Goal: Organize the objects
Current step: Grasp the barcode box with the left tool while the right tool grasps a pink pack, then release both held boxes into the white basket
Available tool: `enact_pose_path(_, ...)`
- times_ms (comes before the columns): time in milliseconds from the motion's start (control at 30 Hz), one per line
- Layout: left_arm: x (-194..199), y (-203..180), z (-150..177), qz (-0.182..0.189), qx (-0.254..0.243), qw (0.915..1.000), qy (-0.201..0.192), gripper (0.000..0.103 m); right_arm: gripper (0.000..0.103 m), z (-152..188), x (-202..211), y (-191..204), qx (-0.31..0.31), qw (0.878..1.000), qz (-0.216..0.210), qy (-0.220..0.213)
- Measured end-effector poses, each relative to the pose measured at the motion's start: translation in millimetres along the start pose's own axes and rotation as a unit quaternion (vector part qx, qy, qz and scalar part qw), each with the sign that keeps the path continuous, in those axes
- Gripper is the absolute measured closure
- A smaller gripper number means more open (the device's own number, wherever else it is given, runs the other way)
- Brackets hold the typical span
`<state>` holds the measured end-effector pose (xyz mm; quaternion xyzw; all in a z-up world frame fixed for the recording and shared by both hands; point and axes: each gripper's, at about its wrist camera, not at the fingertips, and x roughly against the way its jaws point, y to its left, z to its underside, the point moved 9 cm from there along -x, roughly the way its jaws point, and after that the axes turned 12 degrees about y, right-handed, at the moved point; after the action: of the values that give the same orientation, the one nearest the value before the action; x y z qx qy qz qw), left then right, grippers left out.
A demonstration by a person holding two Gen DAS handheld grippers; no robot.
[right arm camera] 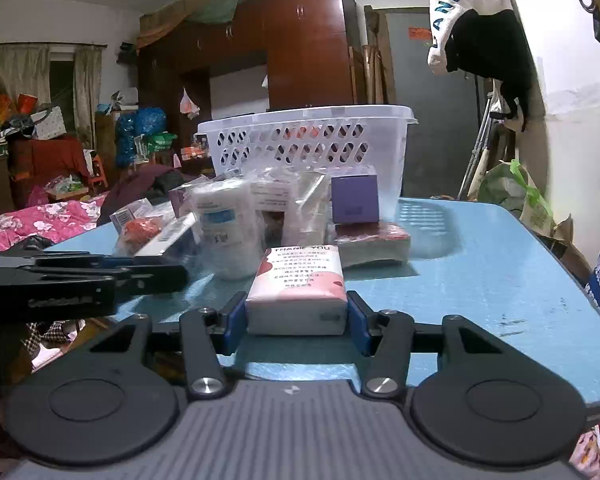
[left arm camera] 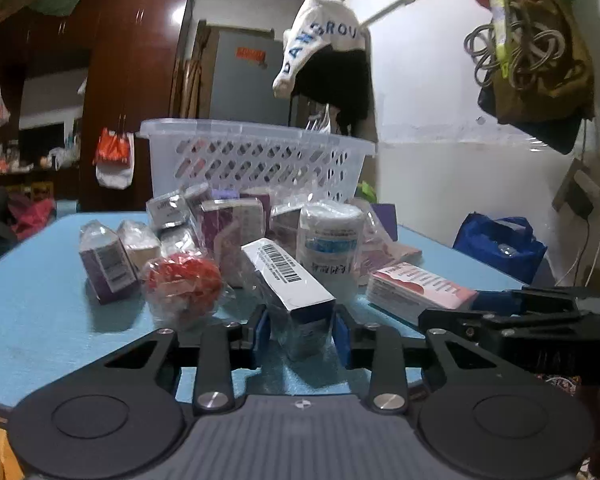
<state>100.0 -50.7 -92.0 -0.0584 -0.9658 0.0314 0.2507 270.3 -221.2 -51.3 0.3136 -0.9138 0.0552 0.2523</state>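
A pile of wrapped goods lies on the blue table (left arm camera: pixel 32 300), in front of a white perforated basket (left arm camera: pixel 256 160). My left gripper (left arm camera: pixel 302 334) is shut on a plastic-wrapped box with a barcode (left arm camera: pixel 288 280), its blue pads pressed on both sides. My right gripper (right arm camera: pixel 296 320) is shut on a pink and white card stack printed "THANK YOU" (right arm camera: pixel 298 292). In the left wrist view that card stack (left arm camera: pixel 416 286) shows at the right, with the right gripper's black fingers (left arm camera: pixel 500 316) around it. The left gripper's fingers (right arm camera: pixel 100 276) reach in from the left of the right wrist view.
Beside the held box lie a red wrapped ball (left arm camera: pixel 184 284), a purple carton (left arm camera: pixel 108 268) and a white roll (left arm camera: pixel 328 240). A purple box (right arm camera: pixel 355 199) and another card stack (right arm camera: pixel 374 242) sit before the basket (right arm camera: pixel 308 144). A blue bag (left arm camera: pixel 500 240) stands right of the table.
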Motion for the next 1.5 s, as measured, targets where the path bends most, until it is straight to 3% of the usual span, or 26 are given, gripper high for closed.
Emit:
enact_pose_path(500,30,10,-24,0.009,-0.008,0.9977,-0.068,0.068,0.048,-20,26,-15,-0.032,0.998,-0.037,-0.048)
enact_pose_path(700,33,32,-76,0.004,-0.006,0.9947,-0.102,0.068,0.048,-74,22,-22,-0.027,0.996,-0.037,-0.083)
enact_pose_path(867,19,50,-161,-0.002,-0.016,0.9923,-0.123,0.068,0.048,-148,-9,-25,0.0,0.995,-0.034,-0.098)
enact_pose_path(1000,-24,60,-217,0.003,-0.004,0.9963,-0.086,0.068,0.048,-194,-56,-33,0.001,0.998,-0.041,-0.057)
enact_pose_path(1133,-70,72,-229,0.021,0.026,0.9988,-0.036,0.066,0.047,-205,-95,-28,0.034,0.999,-0.016,-0.017)
enact_pose_path(1200,-86,77,-226,0.014,0.032,0.9992,-0.018,0.048,0.037,-201,-104,-24,0.042,0.999,-0.01,-0.007)
enact_pose_path(1233,-92,81,-223,0.005,0.036,0.9993,-0.009,0.043,0.021,-198,-105,-24,0.043,0.999,-0.006,-0.003)
enact_pose_path(1267,-94,84,-219,0.001,0.038,0.9993,-0.002,0.04,0.012,-196,-103,-25,0.042,0.999,-0.001,-0.005)
enact_pose_path(1367,-69,85,-206,0.02,0.036,0.999,-0.02,0.039,0.01,-183,-75,-29,0.028,0.999,-0.004,-0.026)
enact_pose_path(1433,-39,84,-185,0.028,0.026,0.9986,-0.037,0.028,0.0,-167,-48,-35,0.021,0.999,-0.012,-0.038)
enact_pose_path(1467,-28,85,-175,0.022,0.021,0.9987,-0.041,0.018,0.0,-155,-39,-38,0.018,0.999,-0.008,-0.036)
enact_pose_path(1500,-17,88,-162,0.013,0.02,0.9987,-0.045,0.016,0.0,-151,-36,-44,0.013,0.999,-0.003,-0.035)
